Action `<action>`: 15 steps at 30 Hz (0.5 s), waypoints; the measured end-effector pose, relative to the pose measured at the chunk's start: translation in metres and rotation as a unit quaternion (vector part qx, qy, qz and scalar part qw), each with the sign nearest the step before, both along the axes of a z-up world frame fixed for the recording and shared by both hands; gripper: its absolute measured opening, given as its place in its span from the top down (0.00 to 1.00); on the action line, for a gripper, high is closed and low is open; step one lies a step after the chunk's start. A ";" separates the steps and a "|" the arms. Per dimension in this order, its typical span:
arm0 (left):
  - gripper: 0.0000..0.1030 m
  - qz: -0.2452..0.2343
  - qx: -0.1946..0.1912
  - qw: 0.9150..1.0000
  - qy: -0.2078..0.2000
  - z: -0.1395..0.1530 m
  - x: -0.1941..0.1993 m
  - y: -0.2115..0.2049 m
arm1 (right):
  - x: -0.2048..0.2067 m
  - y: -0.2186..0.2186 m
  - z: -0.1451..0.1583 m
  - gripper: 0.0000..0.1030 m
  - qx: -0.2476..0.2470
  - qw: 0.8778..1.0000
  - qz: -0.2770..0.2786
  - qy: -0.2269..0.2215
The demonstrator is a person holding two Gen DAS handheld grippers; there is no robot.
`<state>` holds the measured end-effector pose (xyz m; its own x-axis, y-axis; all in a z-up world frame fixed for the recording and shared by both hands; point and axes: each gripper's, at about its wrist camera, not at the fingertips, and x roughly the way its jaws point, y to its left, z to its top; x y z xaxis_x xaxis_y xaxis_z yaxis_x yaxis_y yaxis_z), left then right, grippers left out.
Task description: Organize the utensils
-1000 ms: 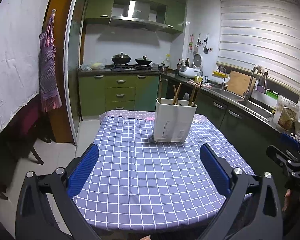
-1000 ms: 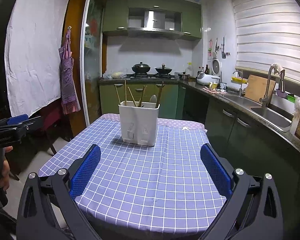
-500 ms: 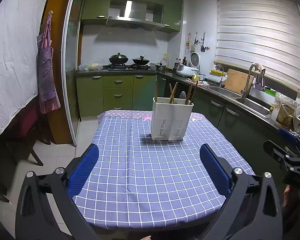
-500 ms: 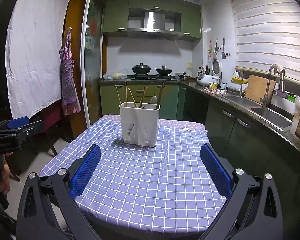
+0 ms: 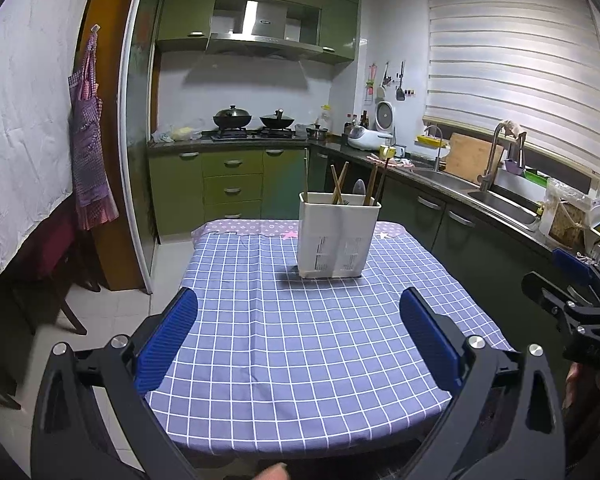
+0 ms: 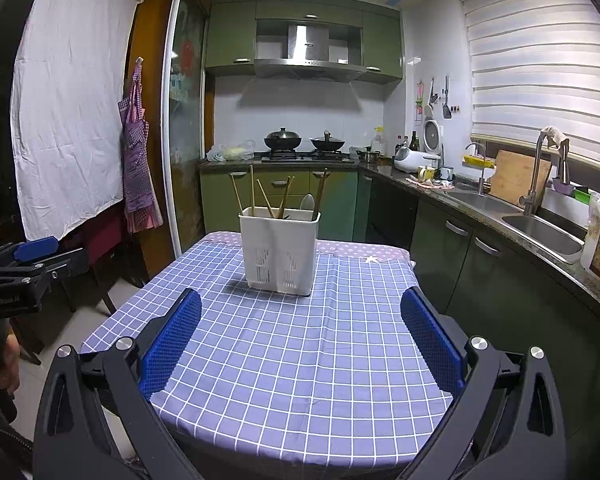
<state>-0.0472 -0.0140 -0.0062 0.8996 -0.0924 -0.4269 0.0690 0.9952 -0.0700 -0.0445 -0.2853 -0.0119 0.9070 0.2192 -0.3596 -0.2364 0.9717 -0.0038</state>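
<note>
A white utensil holder (image 5: 337, 236) stands upright on the far half of the checked blue tablecloth (image 5: 300, 344); it also shows in the right wrist view (image 6: 279, 250). Several wooden chopsticks (image 6: 260, 198) and a spoon (image 6: 307, 202) stick up out of it. My left gripper (image 5: 299, 336) is open and empty, held back over the table's near edge. My right gripper (image 6: 300, 338) is open and empty too, at the near edge, and appears at the right of the left wrist view (image 5: 572, 308). No loose utensil lies on the cloth.
Green kitchen cabinets and a counter with a sink (image 6: 540, 232) run along the right. A stove with two pans (image 6: 304, 144) is at the back. An apron (image 6: 138, 168) and a white sheet hang on the left. A dark chair (image 5: 60, 260) stands left of the table.
Both grippers have drawn back and the left one has tilted upward, so the holder looks smaller and farther off. Both stay open and empty.
</note>
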 end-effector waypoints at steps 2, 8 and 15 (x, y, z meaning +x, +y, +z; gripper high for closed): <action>0.07 0.001 -0.001 1.000 -0.001 0.000 -0.001 0.000 | 0.000 0.000 0.001 0.05 0.000 1.000 0.000 0.001; 0.07 0.002 0.009 1.000 -0.003 0.000 -0.003 -0.004 | 0.002 0.002 0.002 0.05 0.000 1.000 0.000 0.001; 0.07 -0.001 0.010 1.000 -0.002 0.000 -0.003 -0.004 | 0.001 0.004 0.001 0.05 0.000 1.000 0.001 0.002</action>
